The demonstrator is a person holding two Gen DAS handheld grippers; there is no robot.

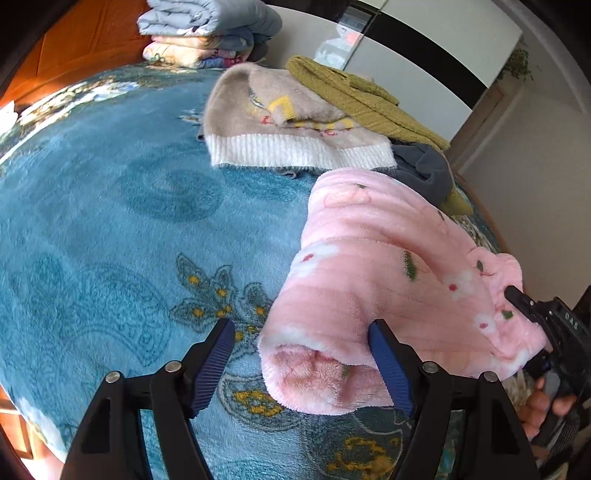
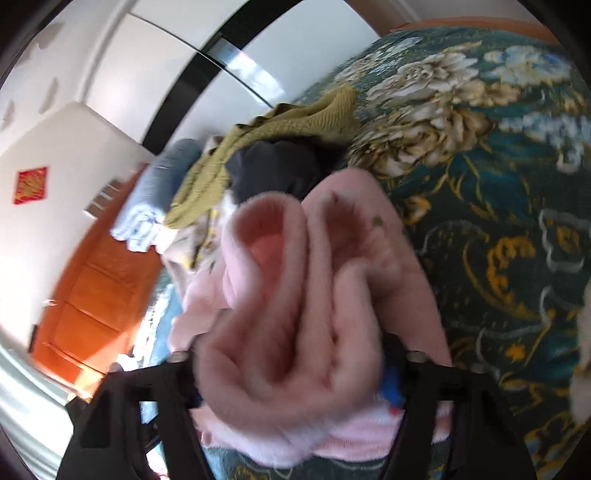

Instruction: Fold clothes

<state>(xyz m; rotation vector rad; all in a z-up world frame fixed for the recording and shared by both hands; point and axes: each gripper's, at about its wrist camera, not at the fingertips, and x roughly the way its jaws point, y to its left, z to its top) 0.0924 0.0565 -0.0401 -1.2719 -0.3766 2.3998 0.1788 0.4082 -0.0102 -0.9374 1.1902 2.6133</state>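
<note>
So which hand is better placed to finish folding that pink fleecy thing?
Probably the right gripper: it is shut on the pink garment. The left gripper is open, with the garment's rolled end lying between its fingers.

The bed (image 1: 110,206) is covered by a plush teal blanket (image 1: 92,258) with a floral pattern in gold and grey. Lying on it ahead of the left jaws is a beige fleece garment (image 1: 280,125) with a white ribbed hem; an olive knit garment (image 1: 354,96) overlaps its right side, with a dark grey garment (image 1: 424,170) beside it. A pink fleece garment (image 1: 369,266) rests partly on the blanket just ahead of those jaws. Folded bedding (image 1: 207,29) is stacked at the far end.
</note>
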